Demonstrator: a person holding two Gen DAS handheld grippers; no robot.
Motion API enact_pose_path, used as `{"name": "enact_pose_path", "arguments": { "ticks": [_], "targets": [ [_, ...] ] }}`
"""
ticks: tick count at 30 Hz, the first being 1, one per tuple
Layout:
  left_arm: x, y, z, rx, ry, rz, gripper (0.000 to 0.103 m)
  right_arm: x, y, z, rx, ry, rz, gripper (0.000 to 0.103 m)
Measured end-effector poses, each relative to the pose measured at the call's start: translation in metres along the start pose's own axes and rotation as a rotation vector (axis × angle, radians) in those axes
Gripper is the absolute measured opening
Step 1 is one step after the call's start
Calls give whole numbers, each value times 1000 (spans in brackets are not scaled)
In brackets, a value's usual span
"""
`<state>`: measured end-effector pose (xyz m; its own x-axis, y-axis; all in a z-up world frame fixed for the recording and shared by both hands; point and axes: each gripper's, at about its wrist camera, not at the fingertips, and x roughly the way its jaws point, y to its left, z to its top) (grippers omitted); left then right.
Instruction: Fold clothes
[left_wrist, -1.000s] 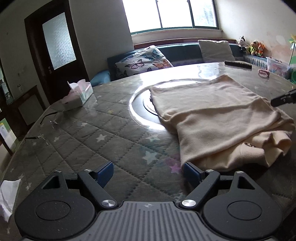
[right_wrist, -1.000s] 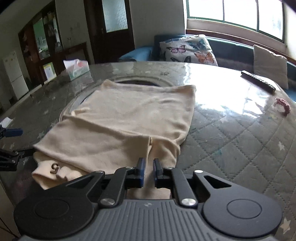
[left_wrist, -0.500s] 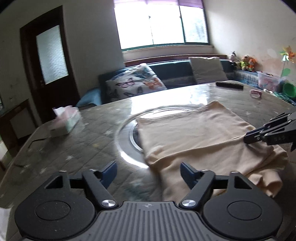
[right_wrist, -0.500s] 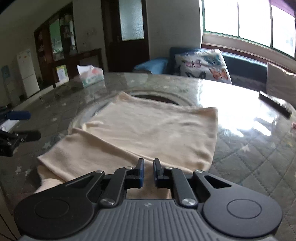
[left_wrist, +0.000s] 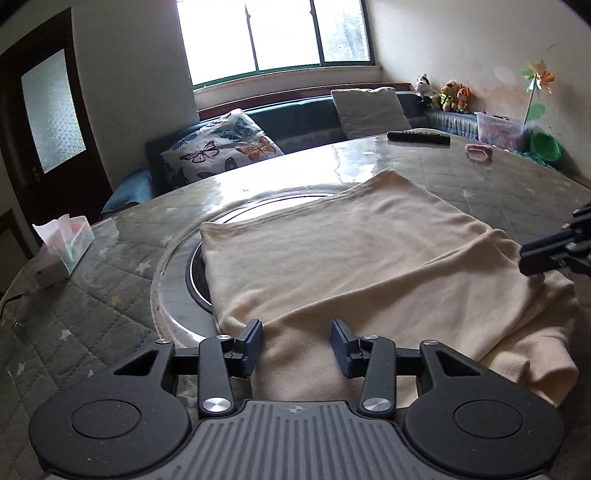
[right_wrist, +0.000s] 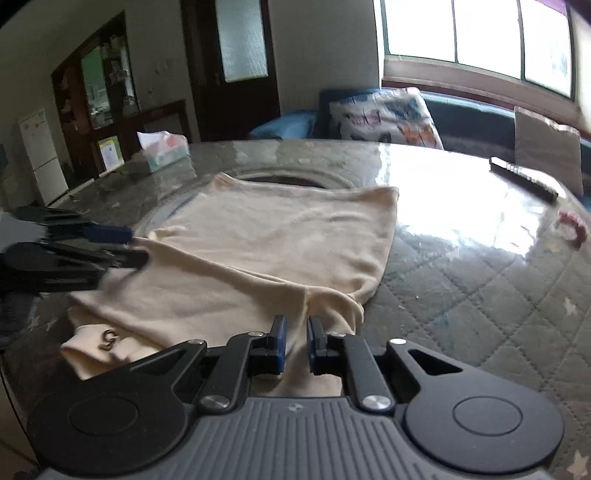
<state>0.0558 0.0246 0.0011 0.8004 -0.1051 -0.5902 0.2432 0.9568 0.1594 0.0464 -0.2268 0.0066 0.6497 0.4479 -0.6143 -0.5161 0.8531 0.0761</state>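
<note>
A cream garment (left_wrist: 354, 254), folded over itself, lies across the middle of the round table (left_wrist: 92, 317); a small dark logo (right_wrist: 108, 336) shows on a flap at its near corner. My left gripper (left_wrist: 297, 343) is at the garment's near edge. Its jaws are closing, fabric lies between them, and the pads stand apart from it. The right wrist view shows the left gripper (right_wrist: 114, 245) at the cloth's left side. My right gripper (right_wrist: 295, 341) is shut on the garment's (right_wrist: 258, 258) near edge, beside a fold seam. It also reaches in at the right of the left wrist view (left_wrist: 532, 260).
A glass turntable (left_wrist: 173, 280) lies under the garment's far part. A tissue box (left_wrist: 64, 247) stands at the left edge. A black remote (left_wrist: 419, 137) and a pink item (left_wrist: 478, 152) lie at the far right. A sofa with cushions (left_wrist: 221, 151) runs behind the table.
My left gripper has moved right, from bare tablecloth onto the garment's near edge, and its jaws have narrowed around the fabric. The right gripper stays pinched on the cloth.
</note>
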Motion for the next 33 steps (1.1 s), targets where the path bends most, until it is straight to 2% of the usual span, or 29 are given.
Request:
{"name": "enact_pose_path", "arguments": {
  "ticks": [3,8,20,23,26,29,33],
  "targets": [
    [1,1,0,-1,0,1,45,-4,8,-6,-36,19,23,11],
    [-9,-1,-1,24,-2,2,45,-10,3,-10,-21,30,25,12],
    [-56,-12,-21,147,-6,-7,53,-8,15,-8,-96,-16,37,12],
    [-67,-16,-33,202,4,-1,56,-9,21,-6,-112,-26,54,12],
    [-75,-22,-46,288,9,6,59,2,23,-9,-131,26,61,12],
    [-82,-31,-56,381,-6,20,63,-1,25,-12,-142,31,62,13],
    [-79,-48,-62,441,-29,-8,65,-10,28,-11,-162,22,63,16]
  ]
}}
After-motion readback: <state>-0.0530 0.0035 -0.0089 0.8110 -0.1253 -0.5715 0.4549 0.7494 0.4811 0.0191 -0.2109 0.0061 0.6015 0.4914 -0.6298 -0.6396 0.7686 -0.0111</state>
